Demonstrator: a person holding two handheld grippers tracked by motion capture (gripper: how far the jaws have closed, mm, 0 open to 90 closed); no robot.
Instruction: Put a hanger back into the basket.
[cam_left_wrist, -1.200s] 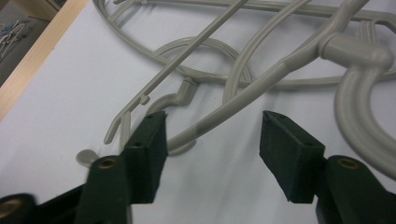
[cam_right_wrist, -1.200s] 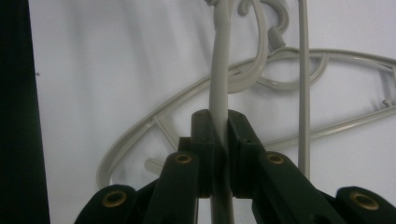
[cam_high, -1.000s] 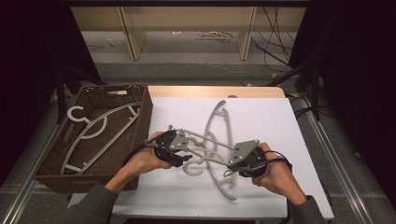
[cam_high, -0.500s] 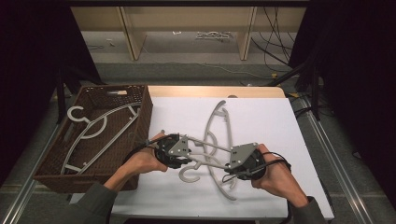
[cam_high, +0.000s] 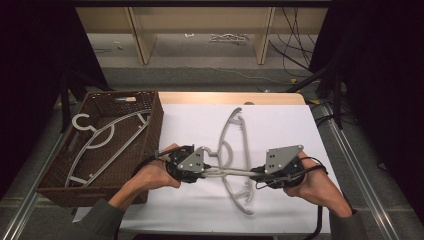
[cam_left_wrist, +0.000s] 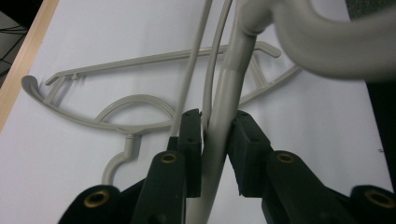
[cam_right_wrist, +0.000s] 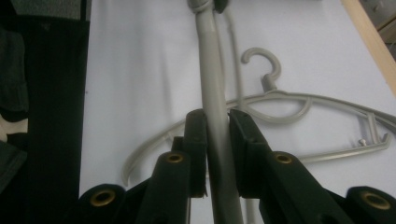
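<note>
Grey plastic hanger (cam_high: 227, 172) is pinched at both ends, spanning between the two claws over the near half of the desk (cam_high: 280, 125). Its long axis runs left-right across the high view, roughly level. Left claw (cam_high: 206, 170): jaws have just been closing and now press together on the hanger's thick arm, as the left gripper view shows (cam_left_wrist: 219, 135). Right claw (cam_high: 256, 173): jaws have just eased slightly, yet the pads clamp the same hanger's bar in the right gripper view (cam_right_wrist: 215, 121). Neither hand is nearer; each holds one end.

Relation that matters for the next move: the basket (cam_high: 150, 107) lies to the left of the held hanger, just beside the left hand (cam_high: 152, 175). Judgement: the carry would go leftward, left claw leading, with the long axis probably needing a turn to match the basket's length.

Second hanger (cam_high: 235, 150) lies flat on the desk under the held one, long axis running away from the person, crossing it near the middle. Third hanger (cam_high: 107, 137) already rests in the basket.

Writing, brands, labels: none legible on hangers, basket or claws.
</note>
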